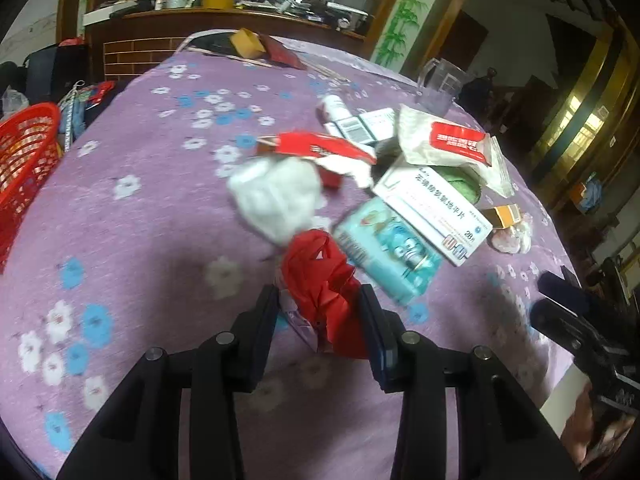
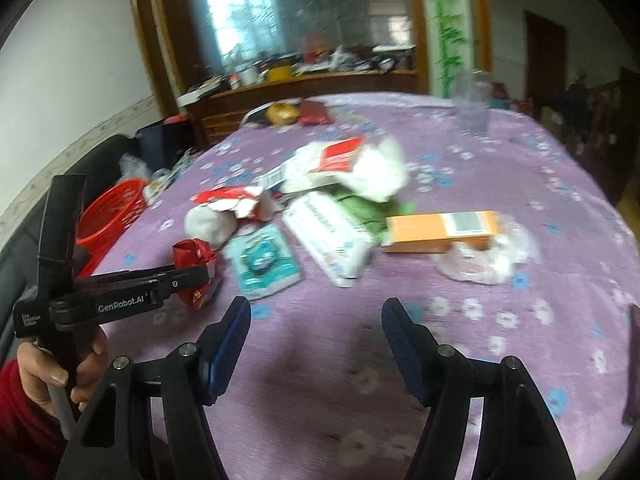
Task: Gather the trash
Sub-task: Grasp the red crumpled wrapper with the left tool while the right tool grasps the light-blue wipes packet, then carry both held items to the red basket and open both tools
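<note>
The collecting looks barely begun, judging by how much litter lies on the purple floral tablecloth point(image 1: 132, 264); the left gripper point(image 1: 320, 300) is clamped on a crumpled red wrapper point(image 1: 320, 280) at the near edge of the pile, lifted or about to be, I cannot tell which; the right gripper point(image 2: 316, 312) hangs over bare cloth with its jaws spread wide and nothing between them. The red basket point(image 1: 24, 160) sits off the table's left edge, well apart from the pile (presumably the bin; its contents are not visible).

Left on the cloth, as far as can be counted: one white crumpled tissue point(image 1: 276, 196); one torn red-and-white carton point(image 1: 320, 148); one teal packet point(image 1: 388, 248); one white medicine box point(image 1: 436, 216); one white pouch with a red label point(image 1: 448, 140); one orange box point(image 2: 440, 228); one clear plastic wad point(image 2: 488, 256); one green scrap point(image 1: 460, 180), partly covered; more small boxes behind, too jumbled to count; one clear jug point(image 1: 440, 84) stands apart.
</note>
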{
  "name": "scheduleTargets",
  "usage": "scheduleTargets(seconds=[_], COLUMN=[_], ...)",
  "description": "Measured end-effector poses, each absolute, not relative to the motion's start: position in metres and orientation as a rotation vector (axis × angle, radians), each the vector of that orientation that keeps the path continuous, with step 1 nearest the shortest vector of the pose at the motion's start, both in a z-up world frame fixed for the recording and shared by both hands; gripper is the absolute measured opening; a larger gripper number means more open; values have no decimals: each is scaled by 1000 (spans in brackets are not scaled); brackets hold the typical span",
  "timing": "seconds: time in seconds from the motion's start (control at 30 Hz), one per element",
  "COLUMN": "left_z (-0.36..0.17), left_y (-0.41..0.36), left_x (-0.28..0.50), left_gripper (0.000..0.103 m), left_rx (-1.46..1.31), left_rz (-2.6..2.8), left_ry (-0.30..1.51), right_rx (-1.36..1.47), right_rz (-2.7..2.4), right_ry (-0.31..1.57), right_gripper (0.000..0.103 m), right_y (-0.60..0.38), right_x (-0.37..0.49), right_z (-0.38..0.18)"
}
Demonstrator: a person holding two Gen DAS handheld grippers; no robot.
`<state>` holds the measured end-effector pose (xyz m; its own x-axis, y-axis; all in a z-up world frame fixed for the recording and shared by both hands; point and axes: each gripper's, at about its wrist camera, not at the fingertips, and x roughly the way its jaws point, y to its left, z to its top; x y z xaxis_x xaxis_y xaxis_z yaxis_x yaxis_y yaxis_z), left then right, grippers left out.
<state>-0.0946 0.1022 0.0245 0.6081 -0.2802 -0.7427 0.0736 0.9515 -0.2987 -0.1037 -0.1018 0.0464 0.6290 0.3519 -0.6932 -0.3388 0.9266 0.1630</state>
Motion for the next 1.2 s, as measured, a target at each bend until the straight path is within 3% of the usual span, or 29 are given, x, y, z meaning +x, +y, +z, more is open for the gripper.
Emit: scheduleTargets(seconds=[0.5,0.73,0.83,1.03,1.2], left_z=[46,48,47,47,49], left_y=[133,133,132,128,127], left_x=[-119,-121,-120,-121,-121], left_gripper=[39,39,39,39,39], left_rx=[-198,-173,-168,-159,-158], left_rz=[-124,-110,-107,-107,-108], left_ry=[779,762,765,761,758], right_rx=[-151,-226,-260,-197,-157], right_rz=[495,485,450,449,456], right_ry=[954,965,936,920,901], right_gripper=[75,75,56,39,37], right_y=[-25,-11,-10,-22,-29], right_x=[-12,-10,-16,-28,-42], right_z=[5,-9,-9,0,8])
